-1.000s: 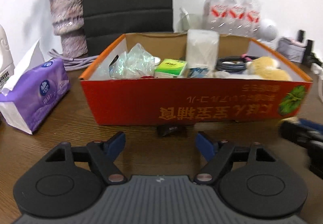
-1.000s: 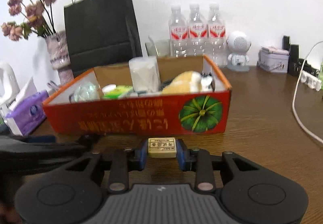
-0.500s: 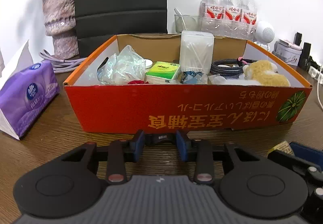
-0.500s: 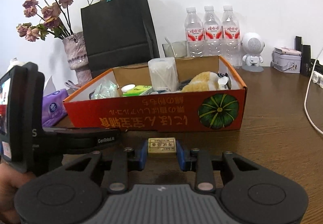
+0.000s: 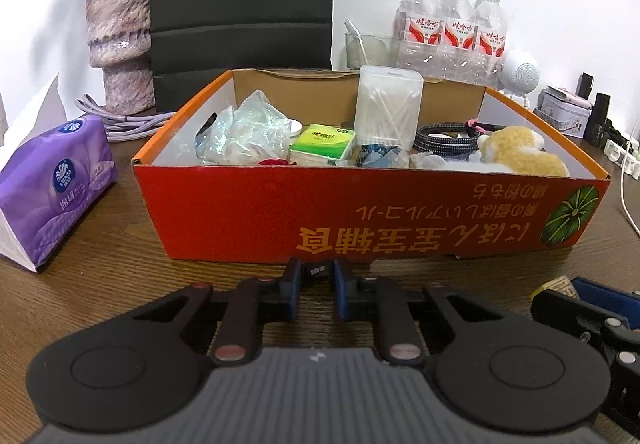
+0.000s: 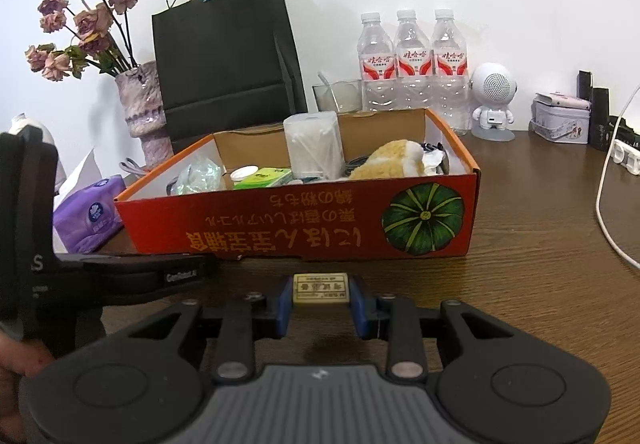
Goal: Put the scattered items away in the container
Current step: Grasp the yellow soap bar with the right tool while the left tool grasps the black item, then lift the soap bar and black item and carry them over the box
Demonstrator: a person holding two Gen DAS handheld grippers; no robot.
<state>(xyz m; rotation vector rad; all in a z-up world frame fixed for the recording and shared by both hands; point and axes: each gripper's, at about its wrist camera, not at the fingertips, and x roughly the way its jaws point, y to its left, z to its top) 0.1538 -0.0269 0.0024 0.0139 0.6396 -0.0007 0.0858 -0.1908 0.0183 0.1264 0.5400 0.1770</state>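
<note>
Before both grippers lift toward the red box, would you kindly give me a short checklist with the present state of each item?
1. Left gripper closed on the small black item: ok; the jaws have just been closing and now press on it.
2. Right gripper closed on the eraser: ok.
3. Red box open on top: ok.
4. Free room inside the box: cannot tell; the cotton swab tub, plush toy and plastic bag already crowd it.
5. Grippers apart from each other: ok.
</note>
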